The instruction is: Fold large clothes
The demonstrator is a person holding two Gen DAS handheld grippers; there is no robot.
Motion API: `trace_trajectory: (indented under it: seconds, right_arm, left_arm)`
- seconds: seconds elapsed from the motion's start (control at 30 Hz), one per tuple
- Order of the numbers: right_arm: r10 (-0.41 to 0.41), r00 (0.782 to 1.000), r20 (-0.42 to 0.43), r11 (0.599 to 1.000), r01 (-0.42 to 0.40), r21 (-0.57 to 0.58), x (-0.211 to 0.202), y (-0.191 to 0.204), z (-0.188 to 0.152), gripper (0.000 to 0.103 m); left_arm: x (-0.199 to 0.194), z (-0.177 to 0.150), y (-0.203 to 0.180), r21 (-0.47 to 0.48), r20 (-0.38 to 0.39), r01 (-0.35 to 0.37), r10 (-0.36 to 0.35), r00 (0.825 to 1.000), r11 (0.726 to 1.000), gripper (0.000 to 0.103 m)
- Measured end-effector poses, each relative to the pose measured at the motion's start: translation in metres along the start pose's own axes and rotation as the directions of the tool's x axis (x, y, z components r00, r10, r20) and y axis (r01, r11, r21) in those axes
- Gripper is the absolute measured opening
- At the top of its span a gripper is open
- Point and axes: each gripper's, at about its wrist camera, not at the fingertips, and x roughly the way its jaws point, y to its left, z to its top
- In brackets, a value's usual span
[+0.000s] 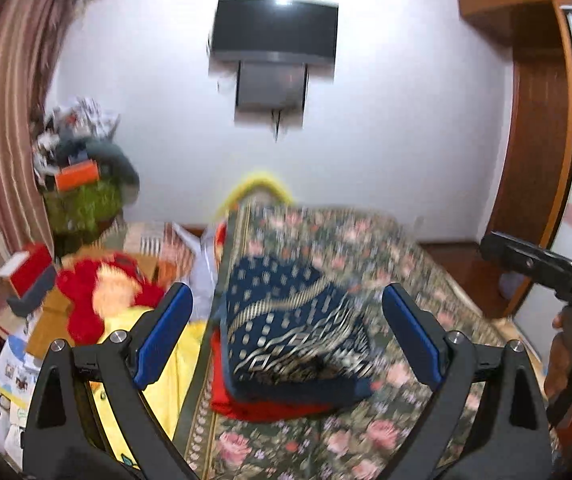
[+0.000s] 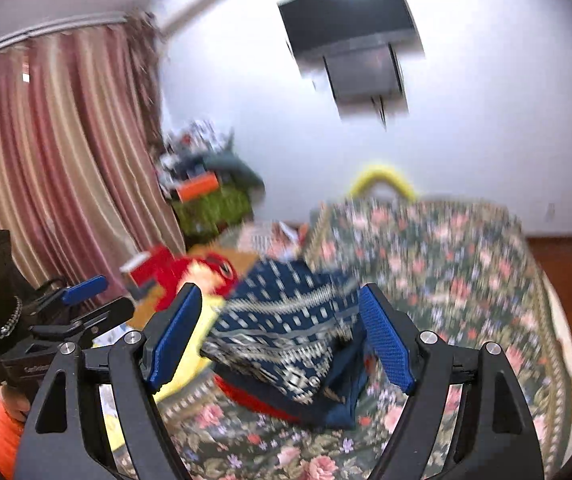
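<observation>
The left gripper (image 1: 286,338) and right gripper (image 2: 279,338) both hover with jaws spread wide, empty, just above the folded navy patterned garment (image 1: 290,328). That garment lies atop a red folded cloth (image 1: 245,400) on the floral bedspread (image 1: 366,440); yellow fabric (image 1: 165,380) lies left of it.

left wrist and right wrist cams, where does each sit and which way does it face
Left wrist: on the left gripper, above the floral bedspread, facing the wall TV; shows its open blue fingers, plus the right gripper at the right edge.
Right wrist: on the right gripper, looking the same way; shows its open fingers, with the left gripper at the left.
Shared: the folded navy patterned garment, bedspread, TV, and striped curtain.
</observation>
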Motion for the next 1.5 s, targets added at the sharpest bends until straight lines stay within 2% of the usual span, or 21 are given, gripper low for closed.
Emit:
trace_trajectory:
  seconds: [0.13, 0.27, 0.37, 0.53, 0.63, 0.73, 0.8, 0.87, 0.9, 1.13, 1.5]
  right_arm:
    - [0.012, 0.992, 0.123, 0.997, -0.003, -0.073, -0.050, 0.029, 0.002, 0.078]
    - [0.012, 0.981, 0.195, 0.994, 0.010, -0.113, -0.083, 0.047, -0.004, 0.078]
    - [-0.002, 0.974, 0.225, 0.993, 0.028, -0.113, -0.099, 0.052, -0.008, 0.078]
    - [-0.056, 0.969, 0.242, 0.991, 0.084, -0.107, -0.113, 0.055, -0.019, 0.078]
    - [-0.076, 0.969, 0.236, 0.988, 0.105, -0.114, -0.113, 0.057, -0.023, 0.085]
    - [-0.083, 0.969, 0.233, 0.986, 0.114, -0.122, -0.114, 0.061, -0.026, 0.086]
    - [-0.090, 0.969, 0.229, 0.986, 0.119, -0.113, -0.115, 0.060, -0.027, 0.090]
    - [-0.097, 0.968, 0.230, 0.988, 0.122, -0.097, -0.116, 0.058, -0.028, 0.102]
    - [-0.100, 0.967, 0.233, 0.988, 0.125, -0.092, -0.118, 0.057, -0.029, 0.103]
    - [-0.118, 0.968, 0.221, 0.987, 0.138, -0.077, -0.118, 0.055, -0.031, 0.103]
    - [-0.121, 0.972, 0.200, 0.985, 0.142, -0.096, -0.118, 0.057, -0.041, 0.103]
  left_arm:
    - [-0.046, 0.006, -0.022, 0.018, 0.104, 0.005, -0.007, 0.995, 1.000, 0.096]
    - [-0.091, 0.002, -0.043, 0.040, 0.195, 0.013, -0.020, 0.981, 0.999, 0.096]
    - [-0.121, -0.004, -0.054, 0.037, 0.243, 0.028, -0.036, 0.969, 0.999, 0.096]
    - [-0.154, -0.019, -0.068, 0.037, 0.286, 0.003, -0.014, 0.958, 0.999, 0.096]
    - [-0.165, -0.027, -0.076, 0.044, 0.294, -0.007, -0.006, 0.956, 0.999, 0.097]
    - [-0.168, -0.031, -0.077, 0.032, 0.295, -0.014, 0.004, 0.956, 0.999, 0.103]
    - [-0.169, -0.036, -0.076, 0.022, 0.292, -0.029, 0.021, 0.956, 0.999, 0.103]
    - [-0.167, -0.039, -0.073, 0.014, 0.278, -0.044, 0.038, 0.960, 0.999, 0.103]
    - [-0.166, -0.040, -0.073, 0.010, 0.274, -0.049, 0.044, 0.961, 0.999, 0.103]
    - [-0.161, -0.044, -0.063, -0.034, 0.245, -0.053, 0.060, 0.968, 0.998, 0.103]
    - [-0.158, -0.048, -0.067, -0.015, 0.242, -0.064, 0.066, 0.968, 0.998, 0.103]
